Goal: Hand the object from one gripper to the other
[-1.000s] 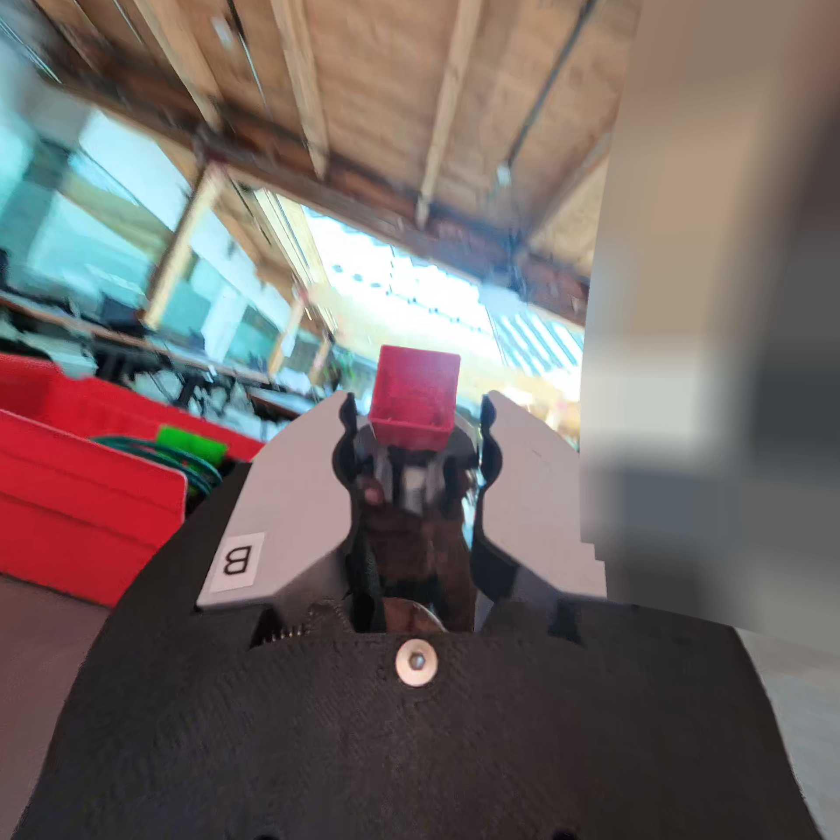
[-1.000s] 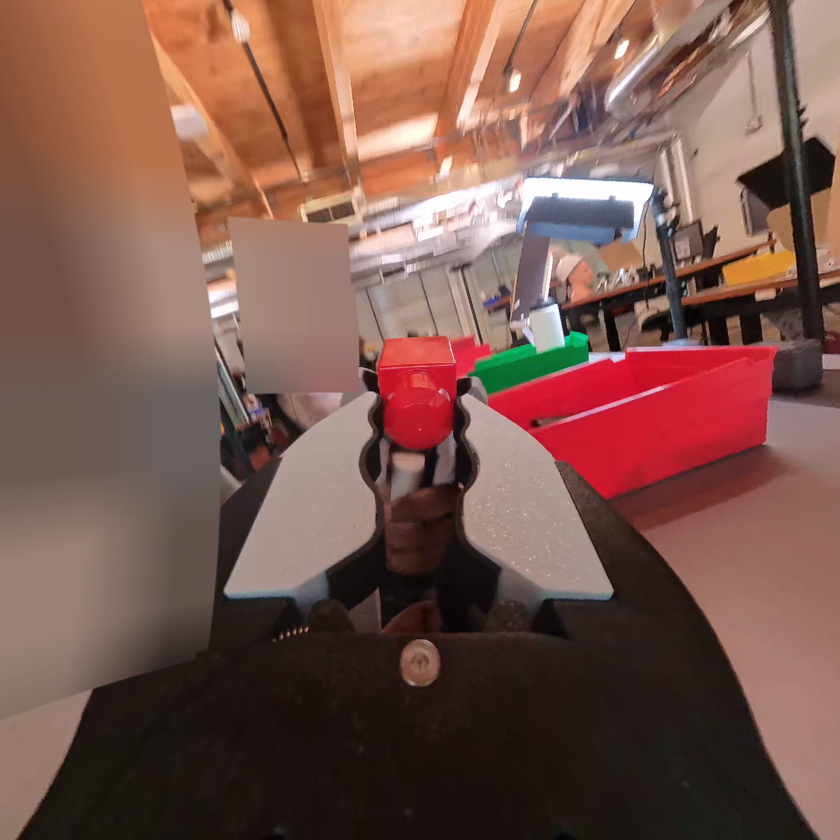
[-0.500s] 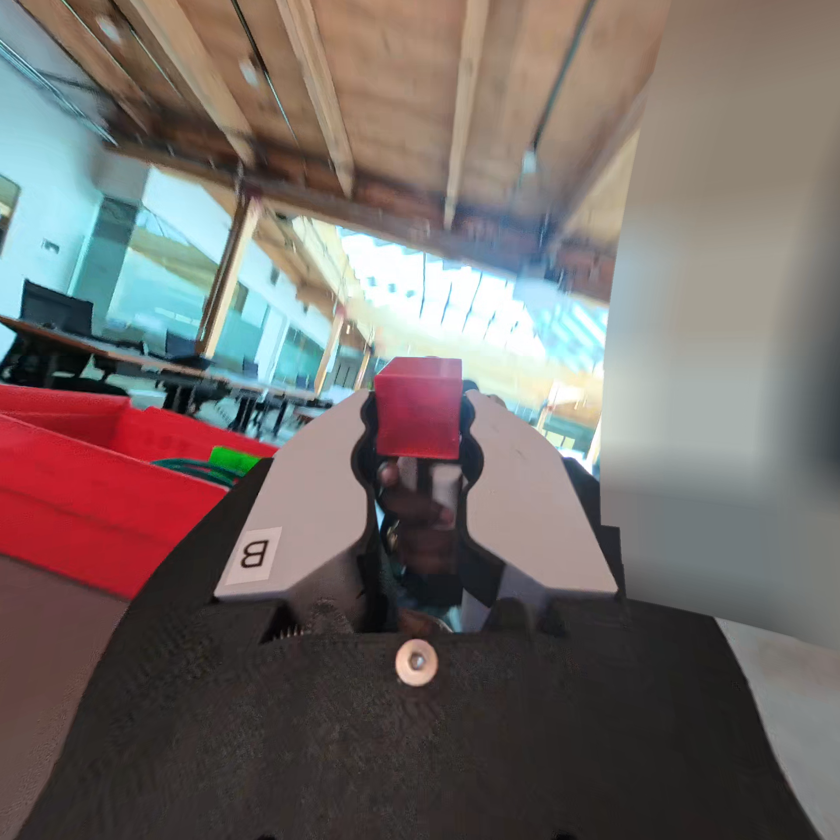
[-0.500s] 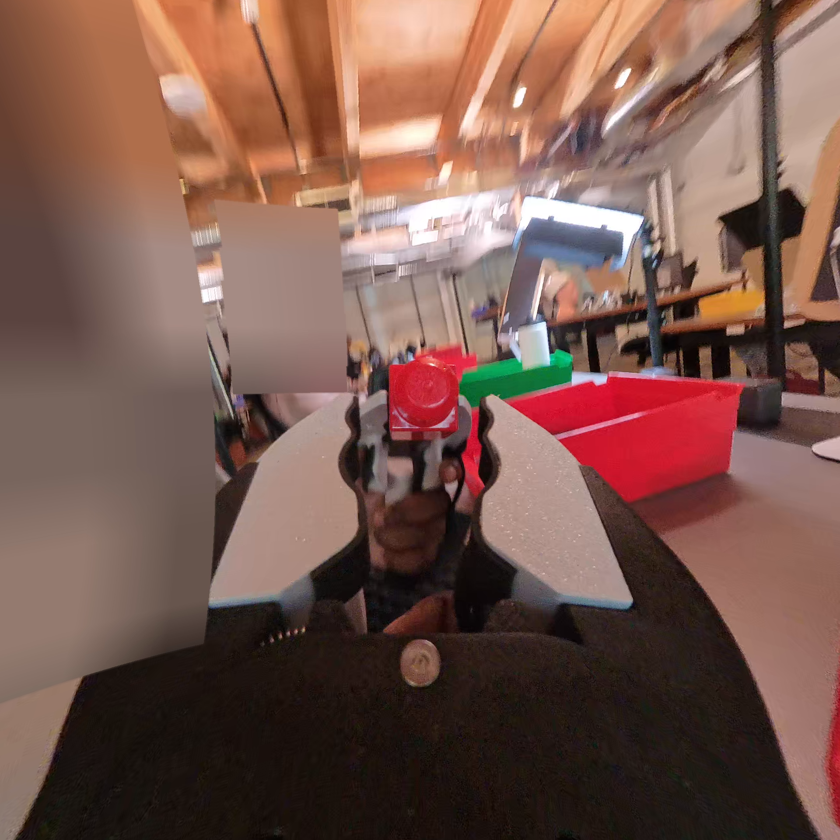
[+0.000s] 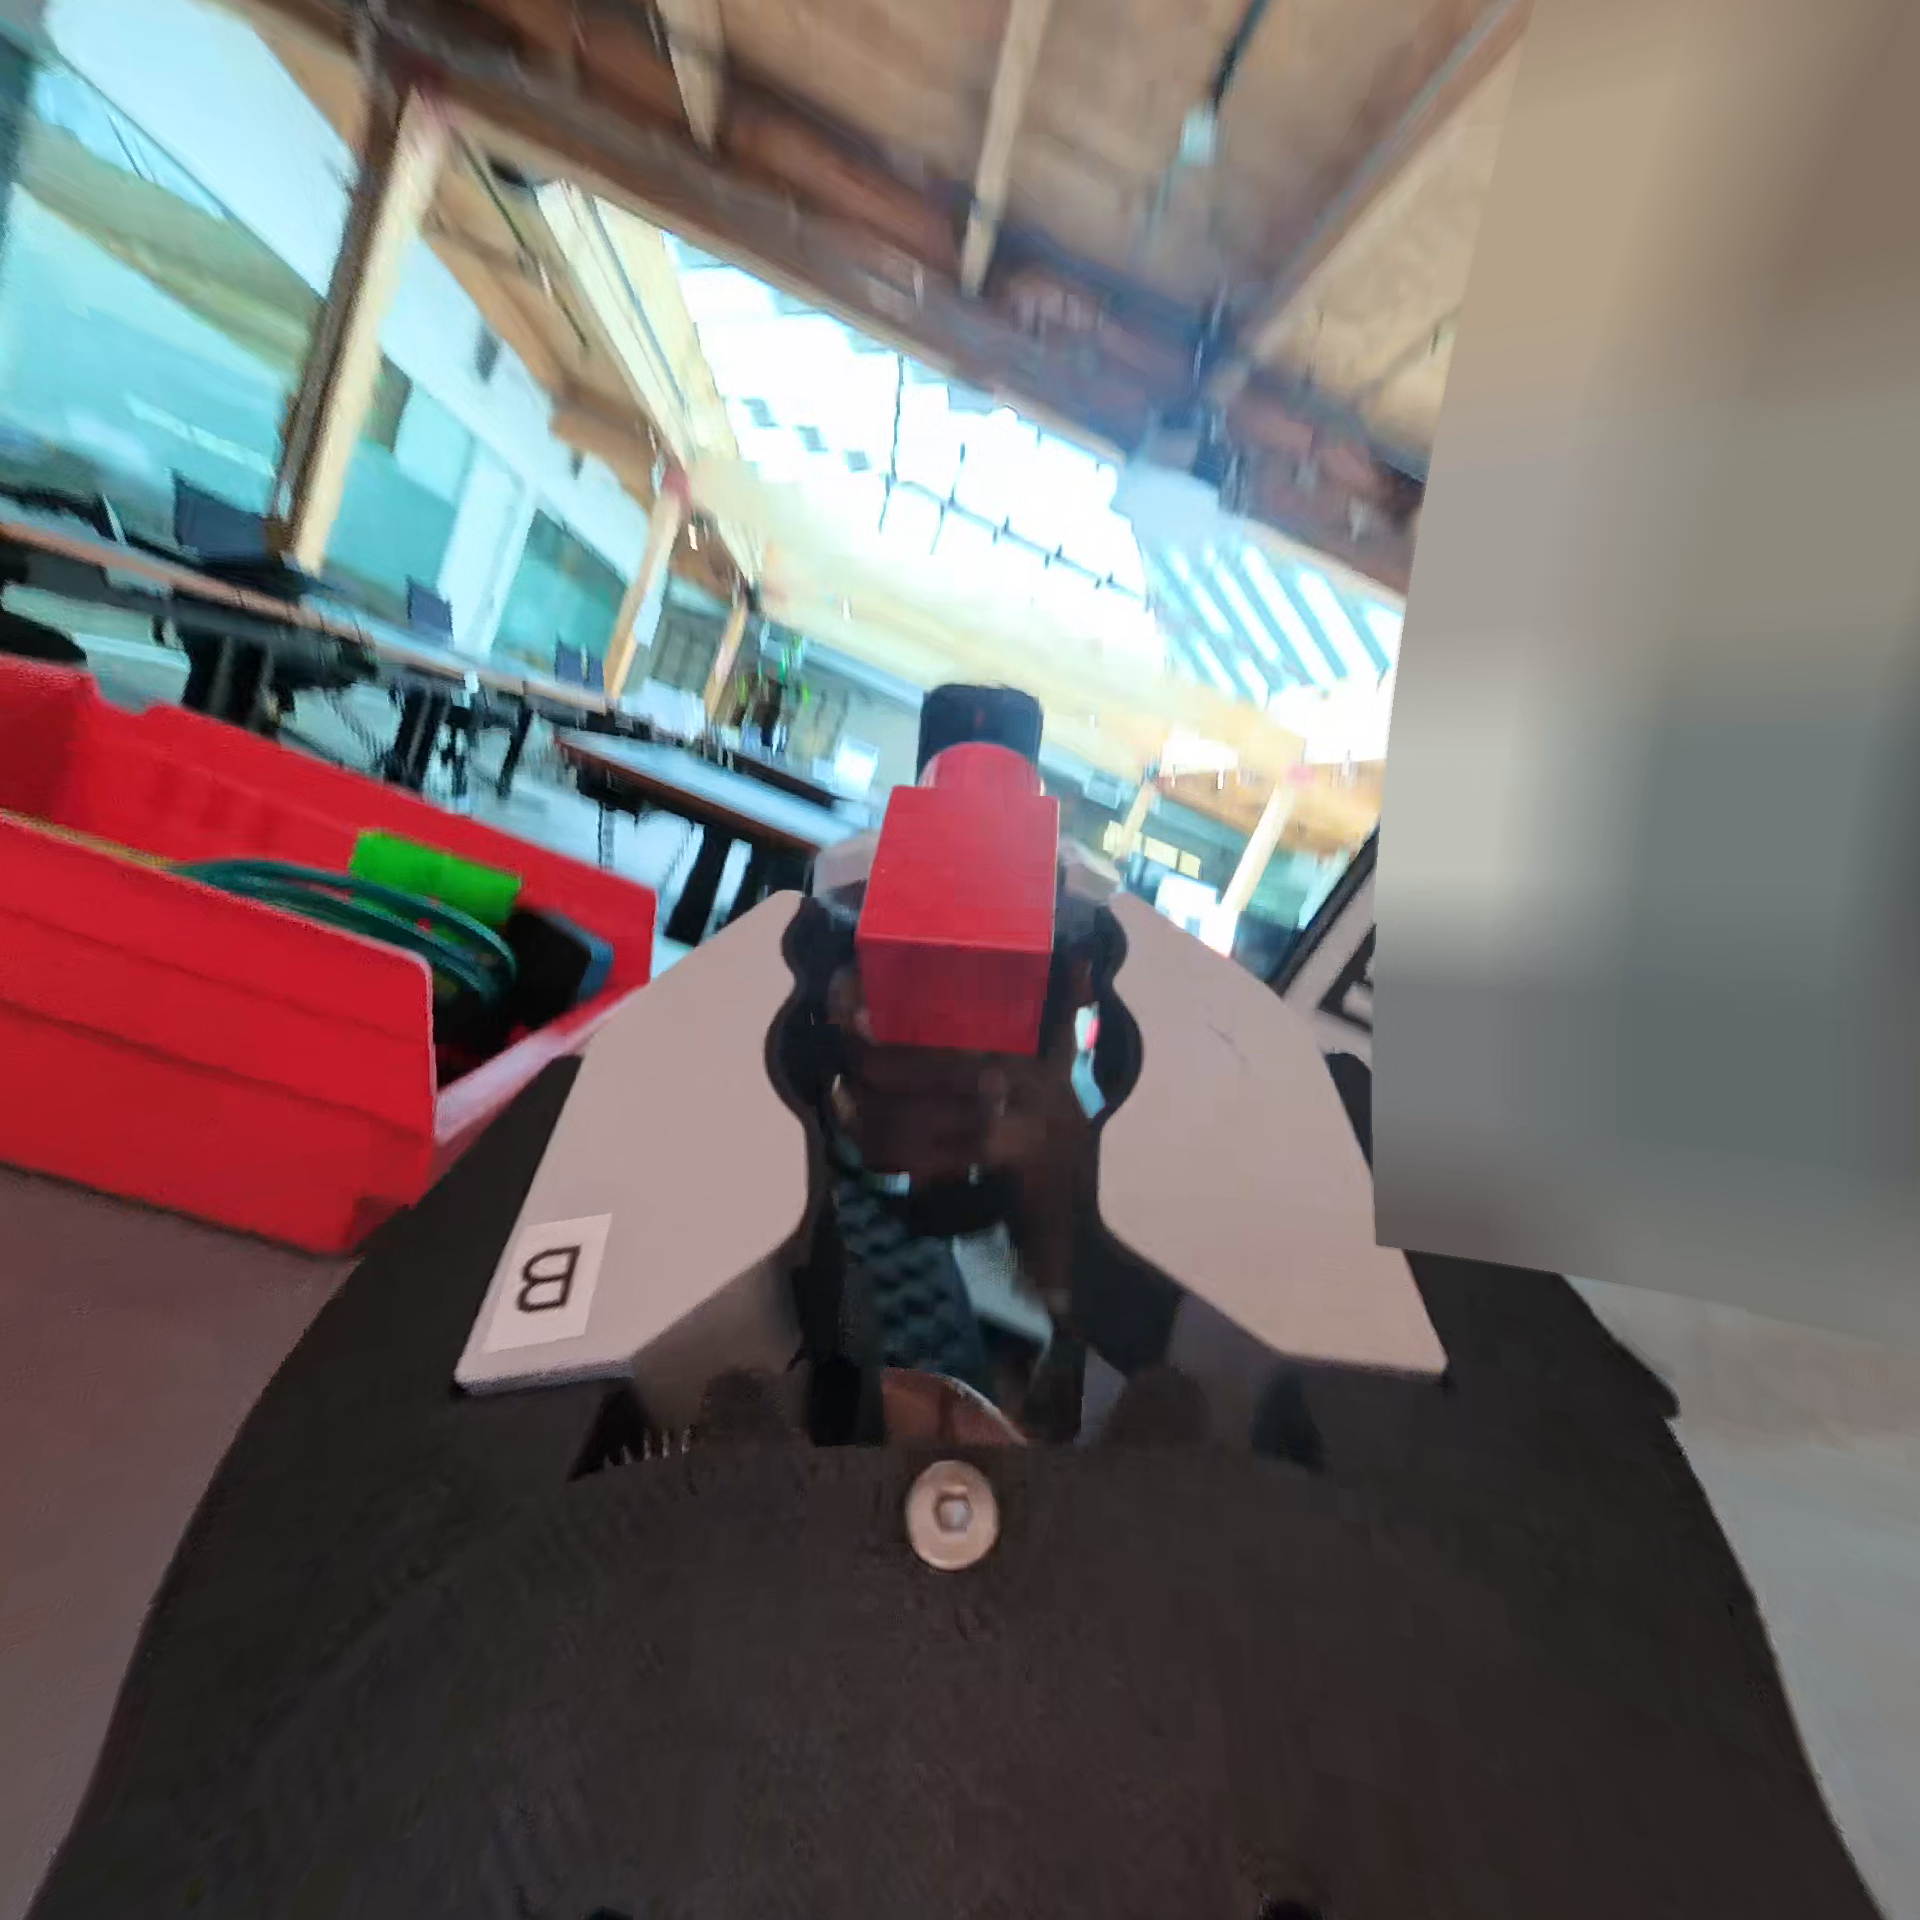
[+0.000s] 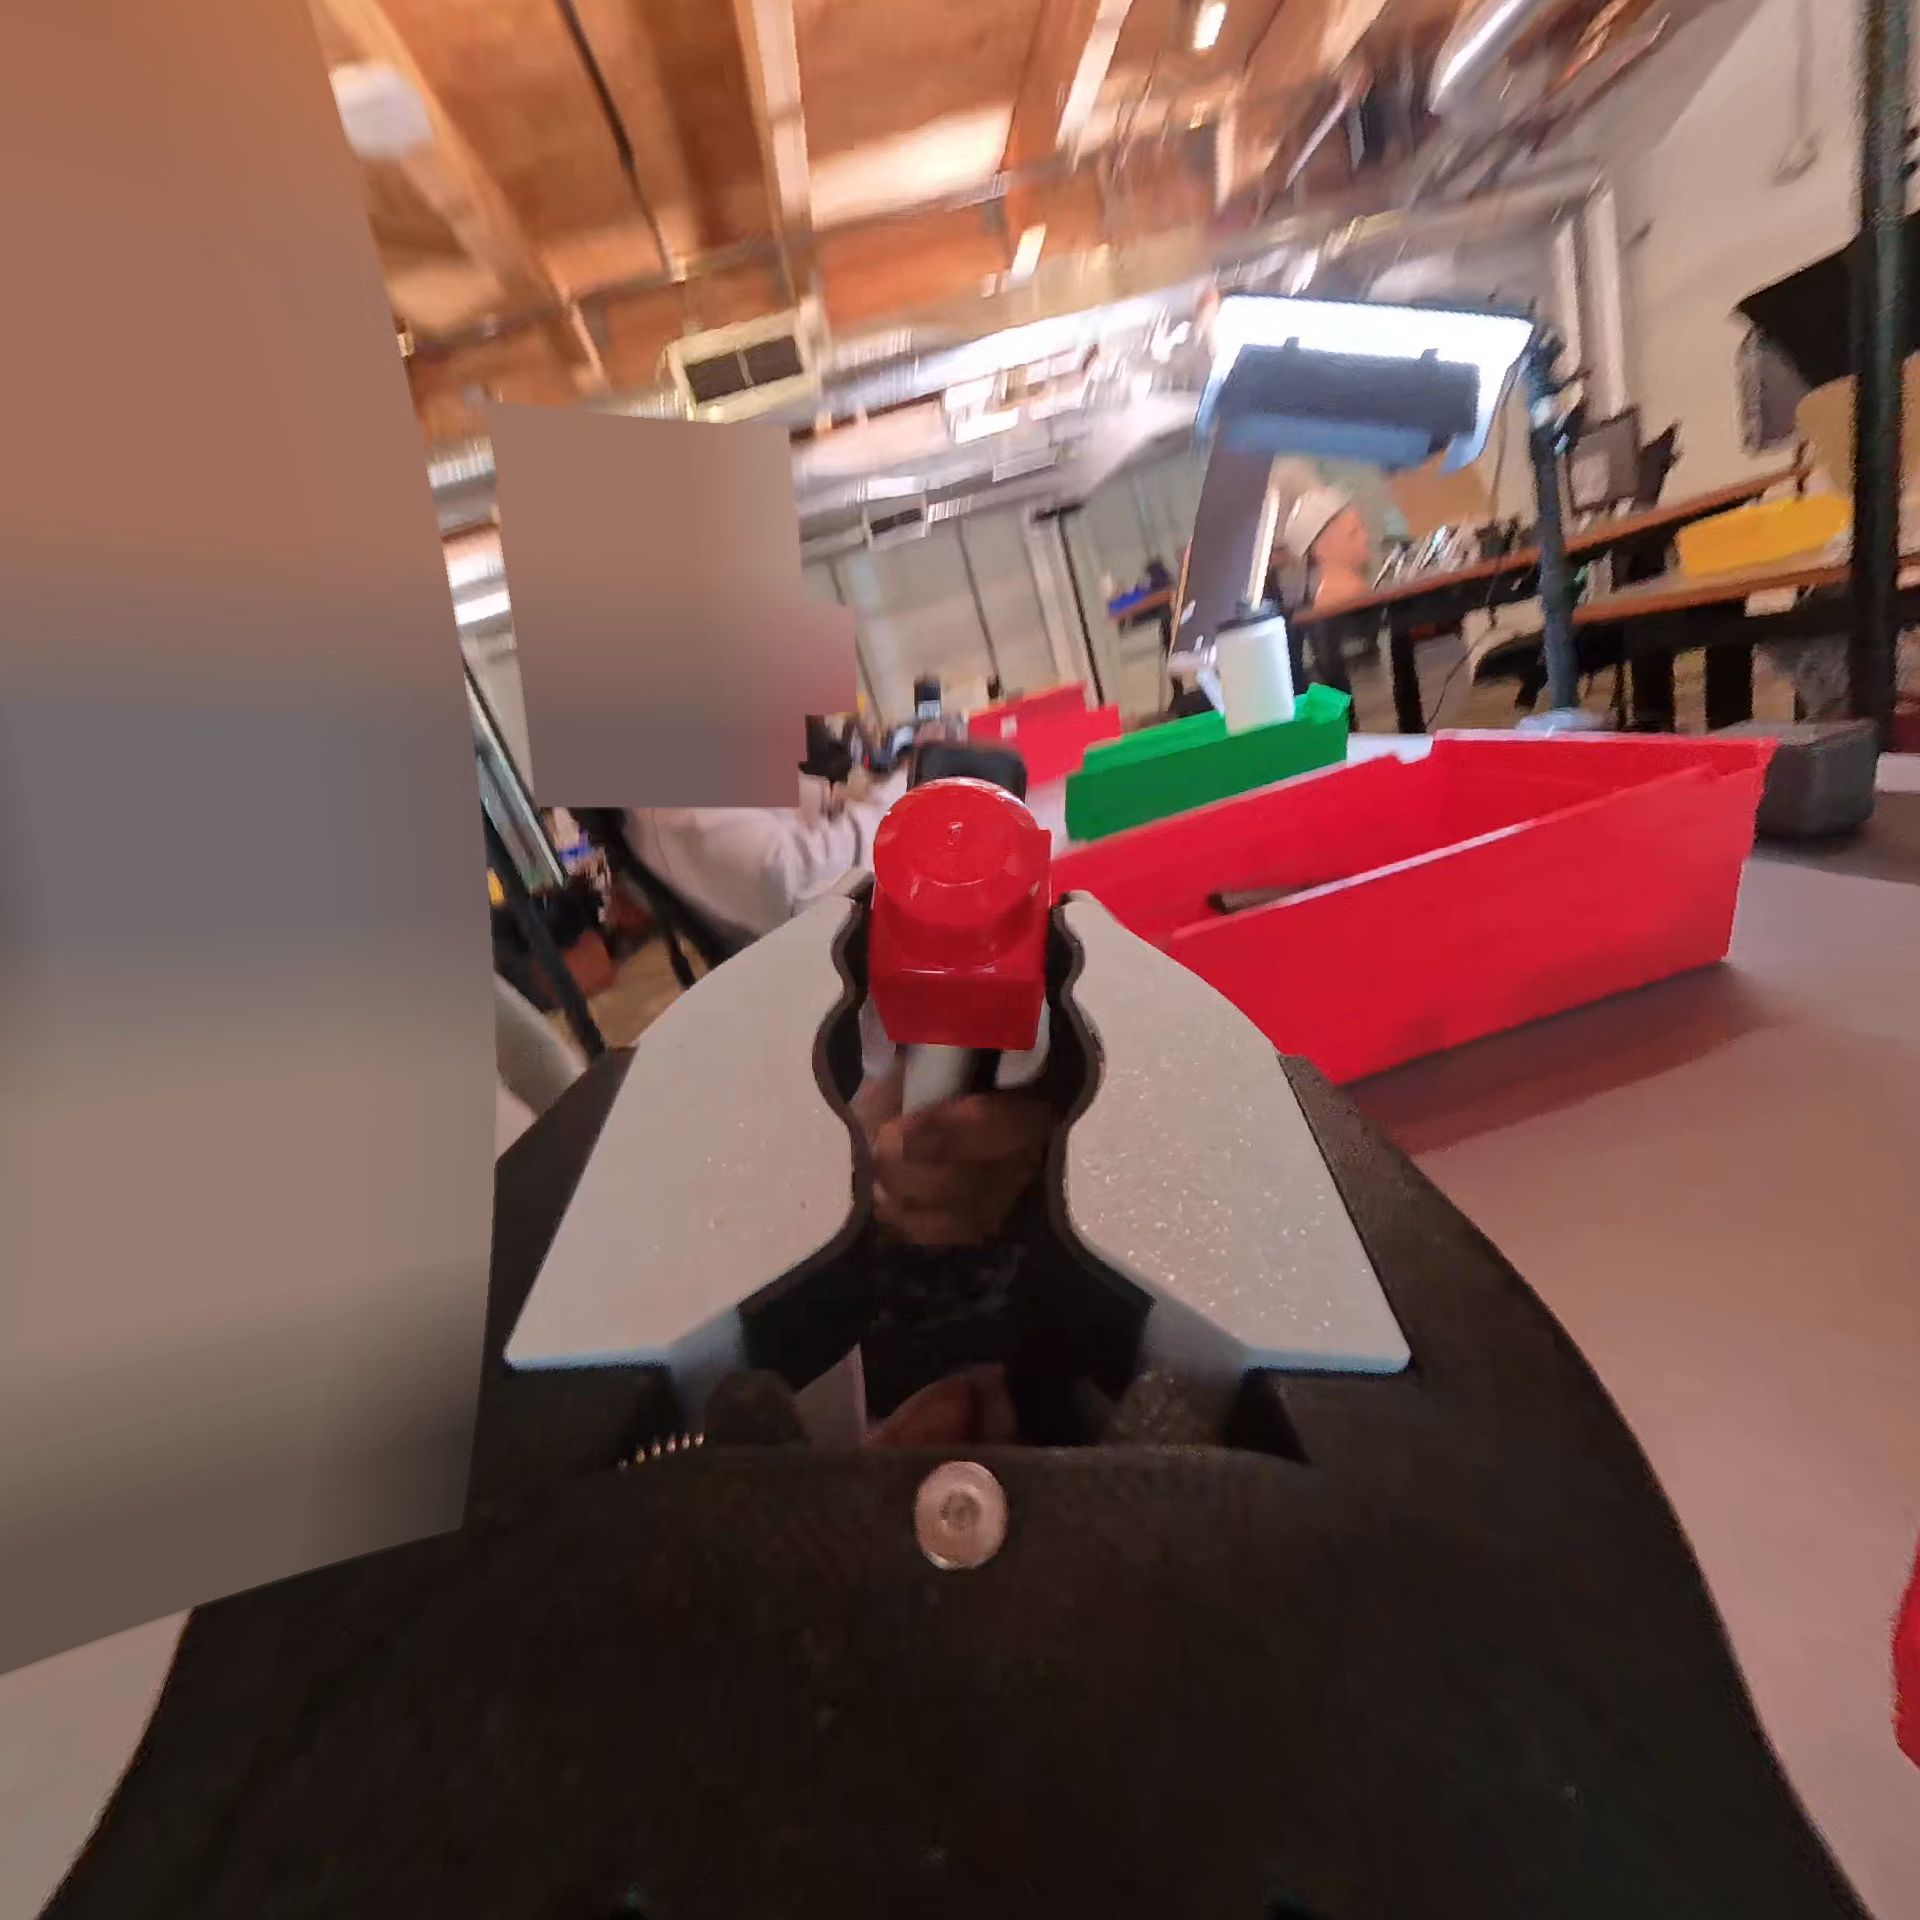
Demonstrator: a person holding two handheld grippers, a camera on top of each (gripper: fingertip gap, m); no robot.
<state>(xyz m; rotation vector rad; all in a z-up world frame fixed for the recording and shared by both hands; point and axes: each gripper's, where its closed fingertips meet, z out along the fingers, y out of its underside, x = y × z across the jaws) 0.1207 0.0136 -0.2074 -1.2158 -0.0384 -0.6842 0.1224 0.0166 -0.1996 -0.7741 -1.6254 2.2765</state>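
Red block (image 6: 956, 951) with a round stud on one end, held up in the air between the two grippers, which face each other.

Right gripper (image 6: 956, 966): grey fingers (image 6: 1164, 1132) closed onto the block's square body — both inner pads touch its sides. Stud points away from this gripper, just past the tips.

Left gripper (image 5: 951, 987): fingers (image 5: 686, 1143) spread, a dark gap showing on either side of the red block (image 5: 961, 914). Block sits between its tips but apart from both pads; the frame is blurred, so contact on the far side is hard to judge.

Off to the right gripper's right, on the grey table (image 6: 1662, 1195) — an open red bin (image 6: 1455, 914), a green bin (image 6: 1205, 769) beyond it. Another red bin (image 5: 208, 1018) lies to the left gripper's left, green cable coiled inside.
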